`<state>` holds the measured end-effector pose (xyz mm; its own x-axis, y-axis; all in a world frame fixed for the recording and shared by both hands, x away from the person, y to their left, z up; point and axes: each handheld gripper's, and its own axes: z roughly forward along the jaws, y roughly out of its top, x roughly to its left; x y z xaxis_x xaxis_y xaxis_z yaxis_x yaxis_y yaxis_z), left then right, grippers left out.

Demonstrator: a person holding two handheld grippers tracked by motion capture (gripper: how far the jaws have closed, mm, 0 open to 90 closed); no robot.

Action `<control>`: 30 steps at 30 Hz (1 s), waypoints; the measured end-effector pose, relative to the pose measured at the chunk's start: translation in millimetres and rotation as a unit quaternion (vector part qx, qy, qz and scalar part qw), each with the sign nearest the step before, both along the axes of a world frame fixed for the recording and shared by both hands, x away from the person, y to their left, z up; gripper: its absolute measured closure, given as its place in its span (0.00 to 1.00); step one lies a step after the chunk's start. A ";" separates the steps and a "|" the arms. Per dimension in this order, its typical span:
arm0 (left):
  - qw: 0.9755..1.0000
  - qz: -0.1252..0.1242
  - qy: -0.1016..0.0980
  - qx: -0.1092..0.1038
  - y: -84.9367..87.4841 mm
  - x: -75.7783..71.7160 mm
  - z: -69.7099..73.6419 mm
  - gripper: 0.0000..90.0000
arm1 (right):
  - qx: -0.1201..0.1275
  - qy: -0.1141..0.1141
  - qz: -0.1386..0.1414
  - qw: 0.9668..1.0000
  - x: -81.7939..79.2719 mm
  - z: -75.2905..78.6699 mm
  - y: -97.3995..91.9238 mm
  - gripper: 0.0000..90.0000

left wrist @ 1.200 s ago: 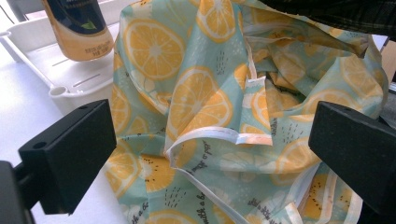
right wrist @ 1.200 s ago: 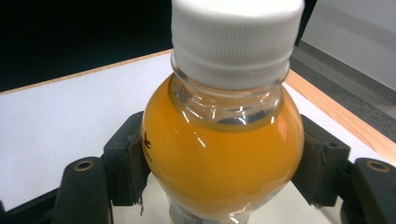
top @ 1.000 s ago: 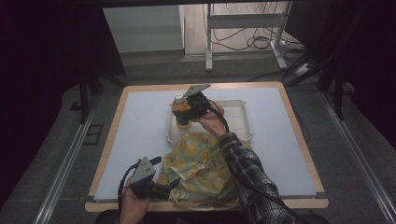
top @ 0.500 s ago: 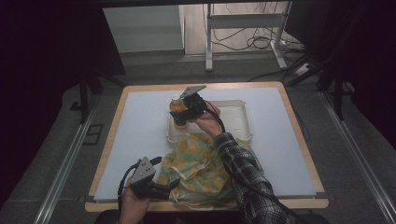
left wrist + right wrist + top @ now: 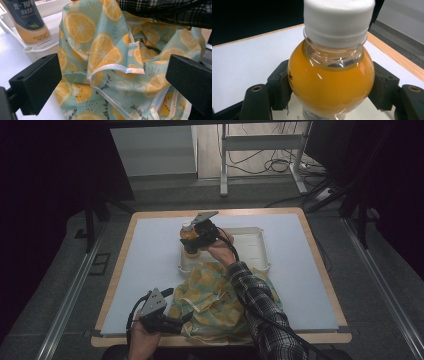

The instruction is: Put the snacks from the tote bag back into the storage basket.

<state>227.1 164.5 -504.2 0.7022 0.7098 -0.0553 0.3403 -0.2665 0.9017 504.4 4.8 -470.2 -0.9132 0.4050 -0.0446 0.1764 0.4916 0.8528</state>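
An orange juice bottle point(image 5: 189, 239) with a white cap stands upright in the left end of a white tray point(image 5: 255, 245). My right gripper point(image 5: 196, 240) is shut on it, and in the right gripper view both pads press the bottle point(image 5: 329, 85) just below its neck. A cloth bag point(image 5: 215, 300) printed with orange slices lies crumpled in front of the tray, under the right forearm. My left gripper point(image 5: 182, 320) sits at the bag's near left edge, jaws open. In the left gripper view the bag point(image 5: 100, 50) lies between and beyond the wide jaws, with the bottle point(image 5: 27, 22) behind on the tray point(image 5: 40, 46).
The table point(image 5: 150, 265) has a pale blue top with a wooden rim. A plaid sleeve point(image 5: 260, 310) crosses the bag. Beyond the far edge are a metal stand point(image 5: 260, 150) and cables on the floor.
Hardly anything differs. The right gripper keeps its hold on the bottle in the tray, and the left gripper stays at the bag's edge.
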 end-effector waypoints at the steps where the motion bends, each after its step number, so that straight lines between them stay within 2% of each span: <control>1: 1.000 0.000 0.000 0.000 -0.1 0.0 0.0 0.00 | 0.001 0.001 0.000 1.000 0.3 -0.3 0.1 0.33; 19: 1.000 -0.001 0.000 0.002 -0.9 -0.1 -0.2 0.00 | -0.002 0.009 0.001 1.000 1.5 0.3 -0.6 0.32; 30: 1.000 -0.001 0.000 0.004 -2.0 0.1 -0.5 0.00 | -0.010 0.020 -0.012 1.000 0.6 2.0 -2.2 0.19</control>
<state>227.2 162.4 -504.7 0.7035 0.7090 -0.0488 0.3395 -0.2750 0.8995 505.1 2.6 -468.3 -0.9048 0.4255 -0.0169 0.2214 0.5039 0.8349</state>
